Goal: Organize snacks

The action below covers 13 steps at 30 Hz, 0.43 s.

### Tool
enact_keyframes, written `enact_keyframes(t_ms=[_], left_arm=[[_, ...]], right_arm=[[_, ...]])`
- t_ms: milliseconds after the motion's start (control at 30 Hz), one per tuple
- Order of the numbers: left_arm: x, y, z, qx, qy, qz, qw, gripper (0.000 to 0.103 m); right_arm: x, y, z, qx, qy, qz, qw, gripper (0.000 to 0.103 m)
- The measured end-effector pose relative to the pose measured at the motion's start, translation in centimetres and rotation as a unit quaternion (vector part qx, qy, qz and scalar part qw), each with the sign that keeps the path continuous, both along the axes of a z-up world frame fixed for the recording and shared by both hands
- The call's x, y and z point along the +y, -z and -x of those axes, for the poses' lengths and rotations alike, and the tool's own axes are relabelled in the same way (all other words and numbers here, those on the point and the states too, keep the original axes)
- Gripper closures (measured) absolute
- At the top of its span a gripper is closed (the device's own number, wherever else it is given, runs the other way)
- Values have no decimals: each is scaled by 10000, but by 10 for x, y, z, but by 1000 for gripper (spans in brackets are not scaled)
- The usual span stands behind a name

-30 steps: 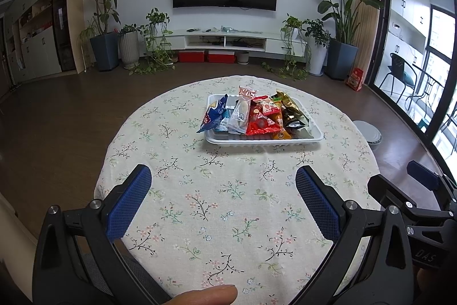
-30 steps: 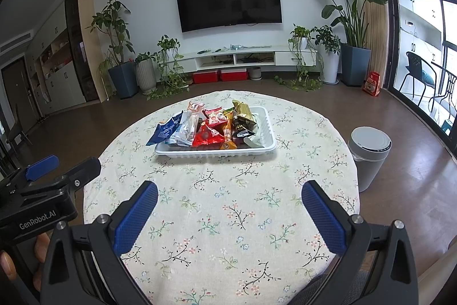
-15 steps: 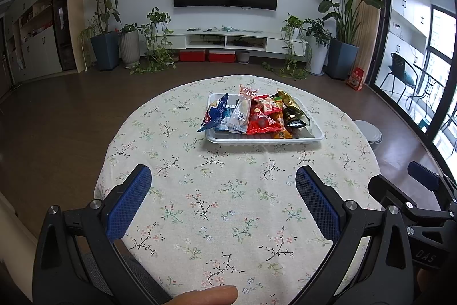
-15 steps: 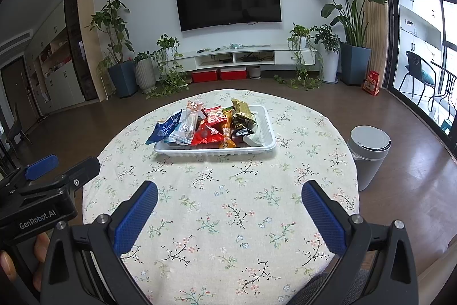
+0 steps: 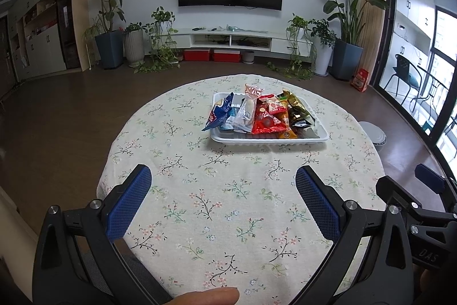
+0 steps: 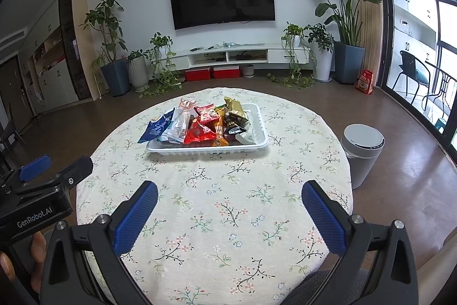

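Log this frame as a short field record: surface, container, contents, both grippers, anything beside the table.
surface: round table with floral cloth
container: white tray on the far half of the table
contents: heaped snack packets, with a blue packet overhanging the tray's left edge, a red packet in the middle, a gold packet at the right
left gripper: open, empty, short of the tray
right gripper: open, empty, short of the tray
beside table: grey bin on the floor

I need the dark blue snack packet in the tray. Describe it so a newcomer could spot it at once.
On the round table with the floral cloth sits a white plastic tray heaped with snack packets. The dark blue packet lies at the tray's left end, its corner hanging over the rim. Unlike the clear wrapper beside it and the red packets further right, it is the only dark blue one.
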<state>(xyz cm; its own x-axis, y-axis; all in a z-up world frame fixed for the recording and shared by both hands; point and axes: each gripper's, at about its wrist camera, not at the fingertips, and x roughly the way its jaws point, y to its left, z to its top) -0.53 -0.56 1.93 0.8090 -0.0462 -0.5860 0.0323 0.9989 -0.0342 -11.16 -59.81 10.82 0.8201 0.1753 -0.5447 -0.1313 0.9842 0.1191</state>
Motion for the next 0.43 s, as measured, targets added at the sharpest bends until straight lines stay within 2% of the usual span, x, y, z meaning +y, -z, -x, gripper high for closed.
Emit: enact_keyframes(t_ms=[433], left_arm=[[-8, 2, -2, 0, 136, 6, 9999, 0]], right_arm=[[-6, -1, 1, 85, 0, 7, 10000, 0]])
